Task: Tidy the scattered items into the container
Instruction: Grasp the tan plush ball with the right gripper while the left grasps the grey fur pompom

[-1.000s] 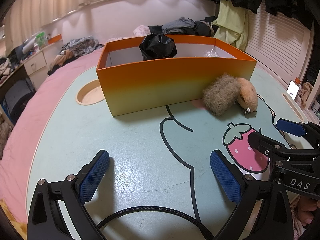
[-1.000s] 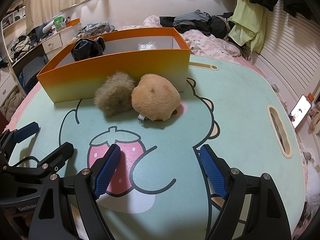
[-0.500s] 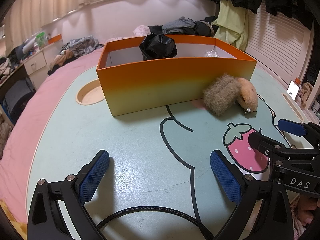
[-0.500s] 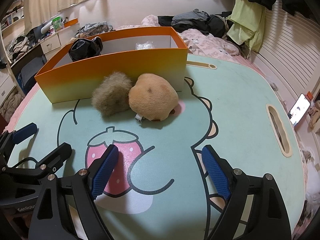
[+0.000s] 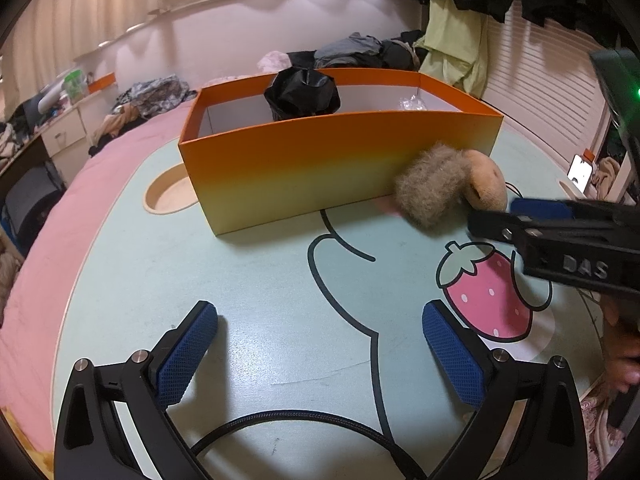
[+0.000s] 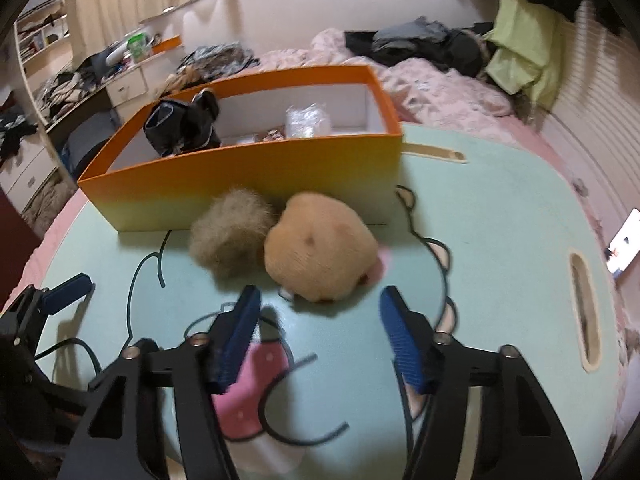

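**Left wrist view and right wrist view: two plush items outside the box, right gripper closing near them**

Left wrist view: The left gripper [image 5: 320, 344] hangs over the pale green tabletop [image 5: 260, 300] with its jaws wide apart and nothing between them. A black cable [image 5: 288, 420] loops below the blue pads [image 5: 188, 352]. The orange box [image 5: 320, 164] stands on the tabletop farther back; a black crumpled bag [image 5: 302, 94] and a clear plastic item [image 5: 412, 102] lie inside it. The furry grey-brown plush [image 5: 430, 188] and the tan plush [image 5: 486, 180] sit on the tabletop, touching each other, just beside the box's front wall near its right end. The right gripper [image 5: 532, 216] reaches in from the right edge, its tip close to the tan plush. A strawberry print [image 5: 488, 292] marks the tabletop below it.

Right wrist view: The right gripper [image 6: 320, 320] points at the tan plush [image 6: 322, 250], which lies just ahead of its fingertips, not between them. Its jaws are closing, with only bare tabletop [image 6: 500, 240] between the pads. The furry grey-brown plush [image 6: 230, 234] rests to the left, touching the tan one, close to the orange box [image 6: 240, 176]. The black crumpled bag [image 6: 184, 124] and clear plastic item [image 6: 308, 120] lie within the box. The left gripper [image 6: 64, 296] shows at the left edge.
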The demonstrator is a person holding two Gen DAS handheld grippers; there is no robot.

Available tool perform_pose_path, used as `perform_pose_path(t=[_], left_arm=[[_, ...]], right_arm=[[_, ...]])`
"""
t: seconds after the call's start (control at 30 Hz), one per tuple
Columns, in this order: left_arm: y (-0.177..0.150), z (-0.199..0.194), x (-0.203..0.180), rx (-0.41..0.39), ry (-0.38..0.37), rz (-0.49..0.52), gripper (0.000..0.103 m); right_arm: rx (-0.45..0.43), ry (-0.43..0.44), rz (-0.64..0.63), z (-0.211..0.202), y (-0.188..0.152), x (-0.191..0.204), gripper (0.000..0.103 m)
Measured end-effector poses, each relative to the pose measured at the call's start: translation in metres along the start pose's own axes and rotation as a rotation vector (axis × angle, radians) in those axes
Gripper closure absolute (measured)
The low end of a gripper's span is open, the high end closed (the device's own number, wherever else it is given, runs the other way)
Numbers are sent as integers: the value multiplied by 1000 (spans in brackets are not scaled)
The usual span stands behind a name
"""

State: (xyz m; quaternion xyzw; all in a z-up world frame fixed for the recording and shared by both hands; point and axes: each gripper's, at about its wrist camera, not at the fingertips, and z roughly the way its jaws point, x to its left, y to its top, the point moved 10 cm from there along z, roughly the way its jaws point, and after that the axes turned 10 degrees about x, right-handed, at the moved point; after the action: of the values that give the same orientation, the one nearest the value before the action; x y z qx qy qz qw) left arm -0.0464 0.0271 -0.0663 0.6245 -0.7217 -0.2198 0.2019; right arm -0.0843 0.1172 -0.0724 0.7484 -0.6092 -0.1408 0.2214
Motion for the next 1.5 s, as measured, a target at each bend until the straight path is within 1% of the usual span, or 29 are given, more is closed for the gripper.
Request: perform_pose_path(t=[0.07, 0.17, 0.23, 0.27, 0.33, 0.4, 0.53, 0.57, 0.63, 0.7, 0.73, 0.8, 0.83, 0.87, 0.93, 0.97, 1.03, 1.1, 1.13, 1.27, 1.33, 1.43, 1.5], left_arm=[[0, 0, 0, 0, 0, 0, 1], [0, 0, 0, 0, 1, 0, 1], [-1, 0, 0, 0, 0, 0, 1], [-1, 0, 0, 0, 0, 0, 1], [0, 0, 0, 0, 1, -1, 1], [0, 0, 0, 0, 1, -1, 1], [1, 1, -4, 7, -3, 13, 1], [2, 1, -8, 11, -8, 24, 1], [4, 0, -16, 15, -16, 44, 1], [5, -3, -23, 11, -13, 67, 1], [5, -5, -26, 6, -8, 81, 1], [5, -10, -31, -4, -12, 99, 1], [5, -14, -33, -11, -26, 105, 1], [6, -17, -35, -19, -44, 108, 1], [7, -26, -42, -47, -100, 120, 1], [9, -30, -45, -59, -118, 125, 1], [12, -32, -48, -73, -109, 144, 1], [15, -30, -49, -75, -96, 152, 1], [16, -28, -50, -65, -107, 150, 1], [19, -20, -50, -39, -145, 138, 1], [23, -18, -52, -31, -155, 142, 1], [27, -14, -63, -19, -169, 176, 1], [30, -11, -66, -12, -161, 179, 1]], right_arm=[[-2, -17, -19, 3, 5, 3, 43], [-12, 8, -20, 5, 14, 8, 44], [-26, 27, -27, 4, 17, 10, 57], [-33, 43, -29, 1, 15, 11, 61], [-51, 93, -20, -8, 9, 14, 61], [-64, 118, 2, -18, -2, 13, 61], [-90, 88, 39, -32, -21, 2, 61], [-88, 95, 45, -34, -24, 0, 61], [-73, 178, 63, -37, -29, 2, 61], [-52, 296, 77, -41, -30, 9, 61], [-46, 303, 77, -42, -31, 11, 61], [-54, 229, 53, -42, -30, 14, 60], [-60, 206, 39, -42, -29, 17, 60], [-59, 216, 32, -42, -29, 20, 60], [-31, 264, 34, -38, -32, 26, 60], [-19, 267, 26, -36, -34, 28, 59], [0, 267, 18, -31, -37, 31, 56], [6, 270, 42, -29, -39, 27, 54], [8, 272, 50, -29, -39, 26, 53], [-5, 258, 79, -31, -38, 16, 52], [-4, 271, 103, -32, -38, 11, 52], [4, 300, 128, -32, -37, 6, 52], [1, 309, 147, -33, -37, 3, 52]])
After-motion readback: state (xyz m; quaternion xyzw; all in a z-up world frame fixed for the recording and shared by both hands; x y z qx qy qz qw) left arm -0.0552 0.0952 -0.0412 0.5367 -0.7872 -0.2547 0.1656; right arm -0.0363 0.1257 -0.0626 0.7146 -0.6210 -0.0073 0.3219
